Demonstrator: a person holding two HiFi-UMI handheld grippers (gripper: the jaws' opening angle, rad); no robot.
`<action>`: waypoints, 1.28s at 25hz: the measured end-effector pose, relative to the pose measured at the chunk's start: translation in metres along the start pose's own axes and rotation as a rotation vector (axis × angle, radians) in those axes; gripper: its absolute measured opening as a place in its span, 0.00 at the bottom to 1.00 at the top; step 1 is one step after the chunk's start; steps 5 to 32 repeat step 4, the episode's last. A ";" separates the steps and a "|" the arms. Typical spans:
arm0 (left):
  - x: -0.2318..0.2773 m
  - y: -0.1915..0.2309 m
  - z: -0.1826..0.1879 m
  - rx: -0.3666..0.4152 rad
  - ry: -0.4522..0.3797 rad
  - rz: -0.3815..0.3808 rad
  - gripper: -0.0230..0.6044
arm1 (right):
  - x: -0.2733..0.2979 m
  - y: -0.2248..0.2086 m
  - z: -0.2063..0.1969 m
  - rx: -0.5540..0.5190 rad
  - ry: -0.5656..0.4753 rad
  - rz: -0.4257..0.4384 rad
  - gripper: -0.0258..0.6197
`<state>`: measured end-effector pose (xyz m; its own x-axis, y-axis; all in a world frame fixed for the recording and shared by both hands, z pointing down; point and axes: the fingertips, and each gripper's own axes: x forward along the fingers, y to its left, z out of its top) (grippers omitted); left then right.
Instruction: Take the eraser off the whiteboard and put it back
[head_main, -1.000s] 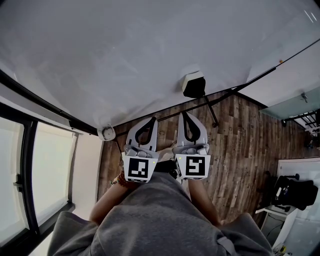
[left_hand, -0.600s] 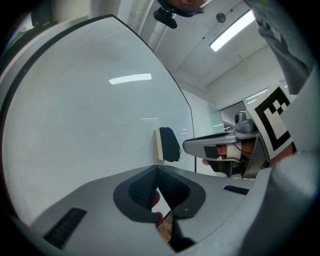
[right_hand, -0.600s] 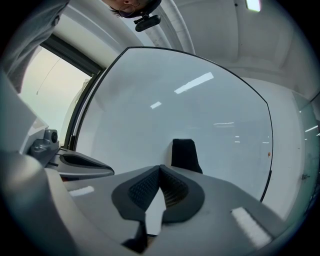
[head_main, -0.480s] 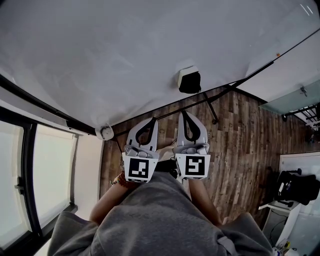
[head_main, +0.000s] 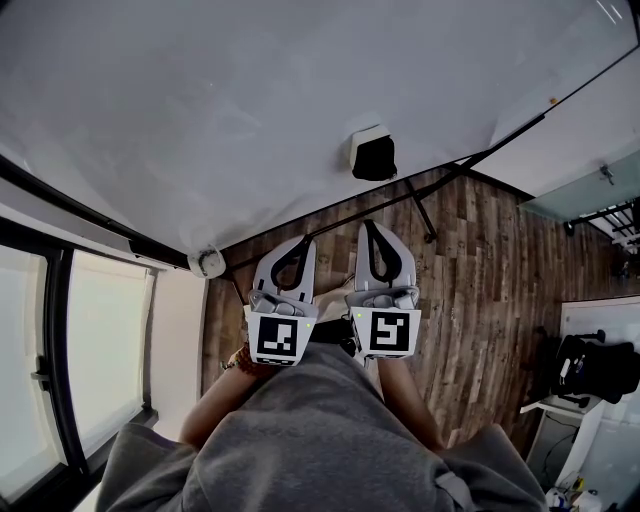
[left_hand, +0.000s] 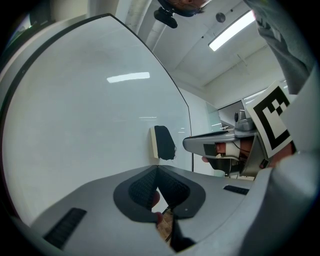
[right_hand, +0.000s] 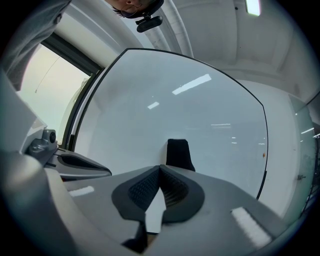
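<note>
— Upper middle of the head view: is that where the eraser is?
— Yes. The eraser (head_main: 373, 155), a dark block with a pale backing, clings to the whiteboard (head_main: 200, 100) near its lower edge, above the wooden floor (head_main: 470, 280). Each gripper view also shows it at mid-frame, ahead of the jaws.
— And the grippers?
— Lower centre, side by side close against the person in grey, well apart from the eraser. The left gripper (head_main: 306, 240) has its fingers pressed together on nothing, and so does the right gripper (head_main: 366, 226).
— What stage is this?
— That can't be settled. An eraser on the board with both grippers empty fits one waiting to be lifted or one already returned.
— Any handling advice?
— As a judgement: it hangs on an upright surface. It wants a pinch across its side faces, a straight pull off, and a flat, square seat so it neither slides nor drops.
</note>
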<state>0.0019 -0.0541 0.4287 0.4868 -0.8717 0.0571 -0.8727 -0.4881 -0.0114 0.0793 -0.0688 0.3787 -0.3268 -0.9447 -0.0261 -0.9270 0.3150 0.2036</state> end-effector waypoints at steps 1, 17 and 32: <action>0.000 0.000 0.000 0.000 0.000 0.001 0.05 | -0.001 0.000 0.000 -0.001 -0.001 0.000 0.06; -0.001 -0.002 0.000 -0.013 0.004 0.001 0.05 | -0.003 0.001 0.001 -0.007 -0.003 0.004 0.06; -0.001 -0.002 0.000 -0.013 0.004 0.001 0.05 | -0.003 0.001 0.001 -0.007 -0.003 0.004 0.06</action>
